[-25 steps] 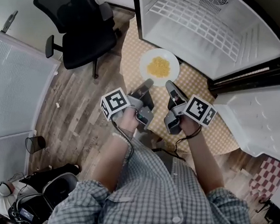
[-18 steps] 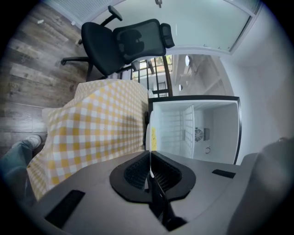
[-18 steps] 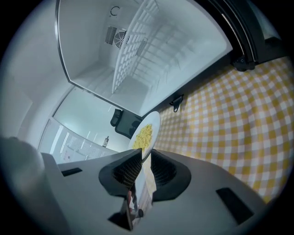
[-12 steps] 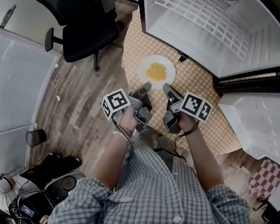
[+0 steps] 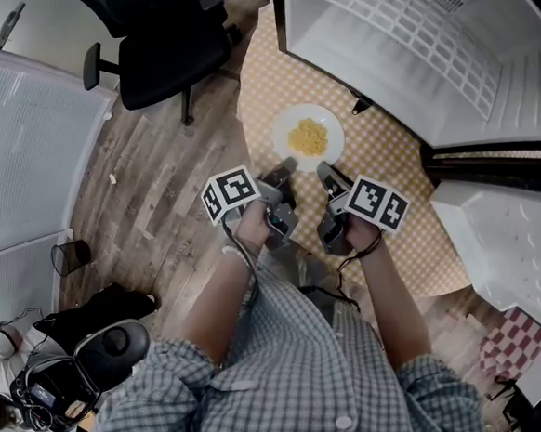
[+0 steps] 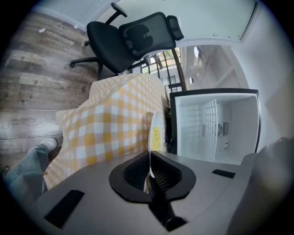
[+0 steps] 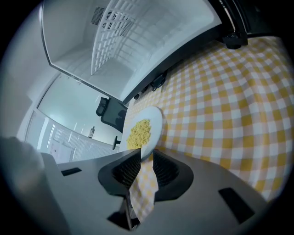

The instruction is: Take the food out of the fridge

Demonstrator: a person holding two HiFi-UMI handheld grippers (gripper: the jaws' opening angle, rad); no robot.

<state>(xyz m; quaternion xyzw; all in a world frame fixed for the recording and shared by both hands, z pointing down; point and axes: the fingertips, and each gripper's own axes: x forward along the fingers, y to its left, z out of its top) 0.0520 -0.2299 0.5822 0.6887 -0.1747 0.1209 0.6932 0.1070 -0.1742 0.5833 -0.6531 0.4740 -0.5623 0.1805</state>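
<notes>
As its door (image 5: 510, 238) stands swung wide at the right, fridge (image 5: 398, 61): white inside, with a wire shelf and a round fan grille showing.
Floor (image 5: 157, 201): wood planks, running left of the fridge.
Worktop (image 5: 388, 164): low, draped in a yellow-and-white checked cloth, right in front of the fridge opening.
Office chair (image 5: 160, 51): black, on the floor just beside the worktop's far left edge.
Person: stands over the worktop in a checked shirt (image 5: 292, 376), both forearms reaching forward side by side.
Left tool (image 5: 283, 170): jaws closed on the plate's near rim, which its own view shows edge-on between the pads.
Right tool (image 5: 327, 171): jaws drawn in to a narrow gap, gripping the same near rim just right of the left tool; checked cloth shows through the gap below the rim.
Plate (image 5: 334, 131): white and round, out of the fridge and over the checked worktop; whether it rests on the cloth cannot be told.
Food (image 5: 308, 138): a yellow crumbly heap at the plate's middle.
</notes>
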